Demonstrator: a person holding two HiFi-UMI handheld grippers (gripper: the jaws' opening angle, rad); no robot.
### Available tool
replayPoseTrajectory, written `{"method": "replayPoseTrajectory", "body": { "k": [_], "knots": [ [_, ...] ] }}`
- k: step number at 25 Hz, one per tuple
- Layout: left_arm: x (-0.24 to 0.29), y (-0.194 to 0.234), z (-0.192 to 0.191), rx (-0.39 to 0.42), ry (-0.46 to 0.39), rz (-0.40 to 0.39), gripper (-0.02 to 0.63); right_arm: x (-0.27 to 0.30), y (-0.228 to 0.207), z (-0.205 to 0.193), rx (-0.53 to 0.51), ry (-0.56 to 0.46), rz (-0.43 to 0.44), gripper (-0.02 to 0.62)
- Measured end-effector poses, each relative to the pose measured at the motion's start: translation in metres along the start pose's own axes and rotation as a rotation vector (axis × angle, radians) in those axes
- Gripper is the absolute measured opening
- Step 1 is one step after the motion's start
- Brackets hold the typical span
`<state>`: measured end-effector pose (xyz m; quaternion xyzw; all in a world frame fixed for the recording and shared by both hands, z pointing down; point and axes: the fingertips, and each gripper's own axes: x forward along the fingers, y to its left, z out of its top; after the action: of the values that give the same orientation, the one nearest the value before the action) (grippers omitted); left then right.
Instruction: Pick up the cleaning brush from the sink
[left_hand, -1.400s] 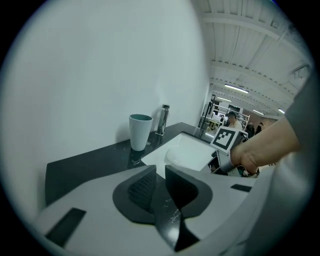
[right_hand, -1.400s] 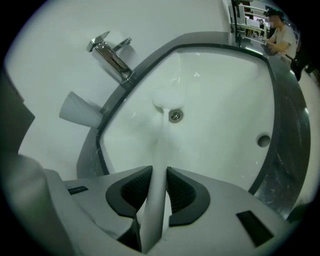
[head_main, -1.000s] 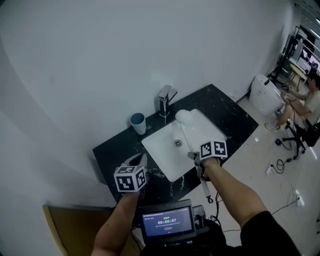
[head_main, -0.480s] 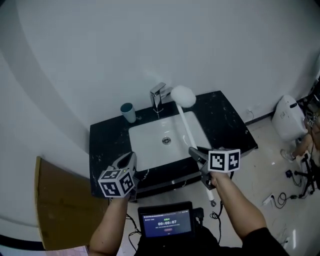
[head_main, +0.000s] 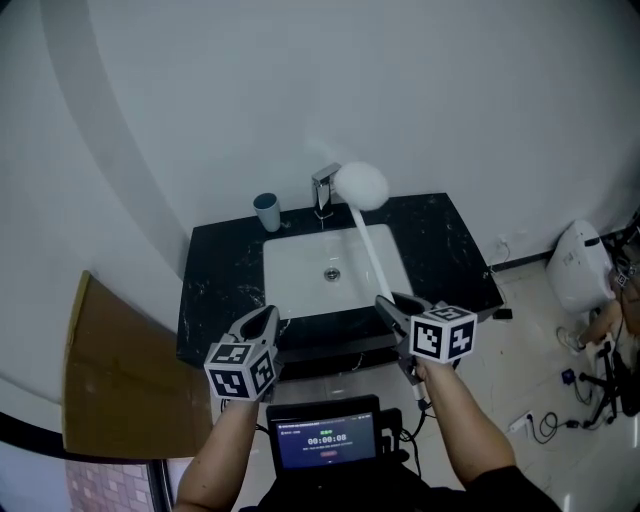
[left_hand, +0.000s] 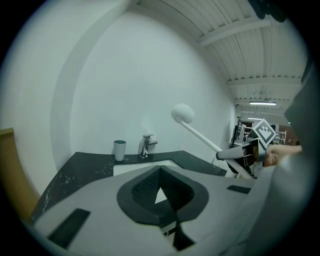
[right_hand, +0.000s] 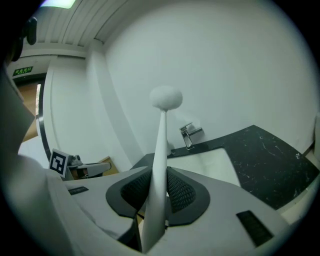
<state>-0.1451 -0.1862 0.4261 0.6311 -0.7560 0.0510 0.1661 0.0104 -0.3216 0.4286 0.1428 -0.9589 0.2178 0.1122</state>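
Board (head_main: 120, 385), flat and brown, sits at the lower left of the head view, beside the black marbled worktop (head_main: 222, 275). Just right of it we see the left gripper (head_main: 264, 320), held in front of the worktop's near edge. Its own view shows the dark pads closed together with nothing between them, only a small notch of light. Toward the upper middle, a blue-grey cup (head_main: 266, 212) stands at the back of the worktop, left of the chrome faucet (head_main: 325, 186). The white rectangular sink (head_main: 292, 262) lies in front of them, and we find it bare apart from its drain. The white long-handled cleaning brush (head_main: 372, 250) is up in the air. Its round head (head_main: 362, 185) shows at the upper middle, against the wall beside the faucet, and its handle slants down to the right gripper (head_main: 396, 312), right of centre. In the right gripper view the jaws are clamped on the handle, low on its length. We judge the pick-up essentially done: the brush is out of the sink and looks securely held. What may be left is only to hold it steady.
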Motion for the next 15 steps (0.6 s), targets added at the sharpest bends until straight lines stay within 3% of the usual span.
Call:
{"method": "replayPoseTrajectory", "body": {
  "k": [3, 9, 15],
  "knots": [
    [-0.02, -0.015, -0.003, 0.019, -0.021, 0.016, 0.008, -0.016, 0.014, -0.004, -0.045, -0.017, 0.0, 0.081],
    [-0.039, -0.026, 0.003, -0.02, -0.086, 0.06, 0.008, -0.04, 0.02, 0.008, -0.146, -0.114, -0.055, 0.081],
    [-0.052, -0.034, 0.007, -0.012, -0.166, 0.055, 0.008, -0.059, 0.033, 0.018, -0.26, -0.28, -0.124, 0.081]
  ]
}}
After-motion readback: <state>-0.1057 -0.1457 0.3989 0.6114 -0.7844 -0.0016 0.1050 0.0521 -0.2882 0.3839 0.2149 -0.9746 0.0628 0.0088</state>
